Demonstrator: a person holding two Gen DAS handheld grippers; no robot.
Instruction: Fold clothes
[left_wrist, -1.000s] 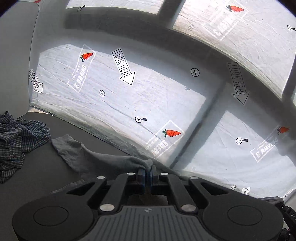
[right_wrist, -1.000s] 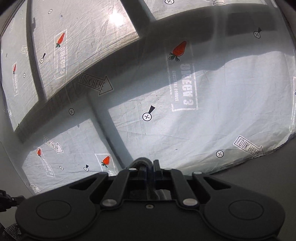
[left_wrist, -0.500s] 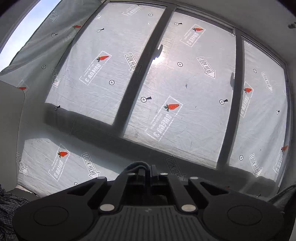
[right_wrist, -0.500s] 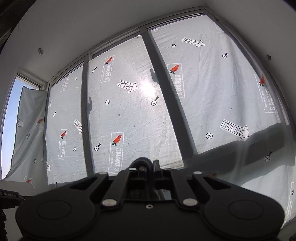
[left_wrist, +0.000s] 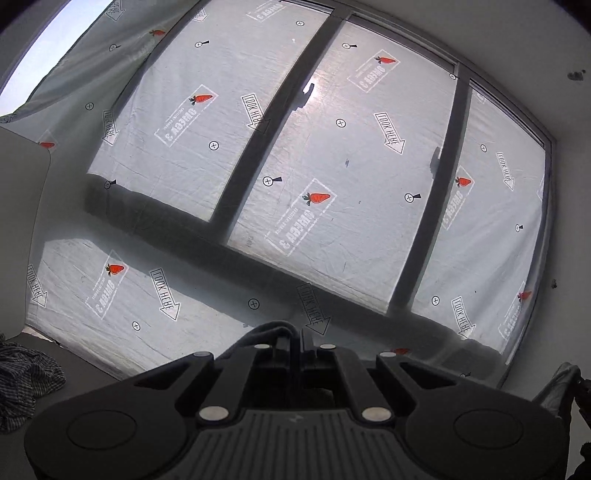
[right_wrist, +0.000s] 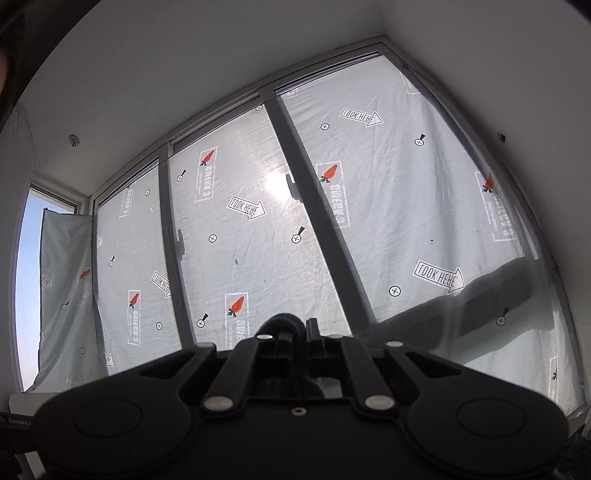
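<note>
In the left wrist view my left gripper (left_wrist: 297, 334) is shut on a fold of the grey garment (left_wrist: 267, 328), which bunches over its fingertips. The rest of the cloth hangs hidden below the gripper body. My right gripper (right_wrist: 301, 326) is also shut, with a dark hump of the same grey garment (right_wrist: 282, 320) pinched at its tips. Both grippers are raised and face the covered window. A crumpled plaid shirt (left_wrist: 22, 373) lies on the dark table (left_wrist: 92, 371) at the lower left of the left wrist view.
A large window (left_wrist: 332, 166) covered with a white printed sheet fills both views. A pale panel (left_wrist: 18, 229) stands at the left edge. Some grey cloth and dark gear (left_wrist: 563, 384) show at the lower right edge. The white ceiling (right_wrist: 221, 74) is above.
Both grippers have risen and tipped upward with the grey garment. The table and the garment's spread part have dropped out of view, and the upper window now fills both views.
</note>
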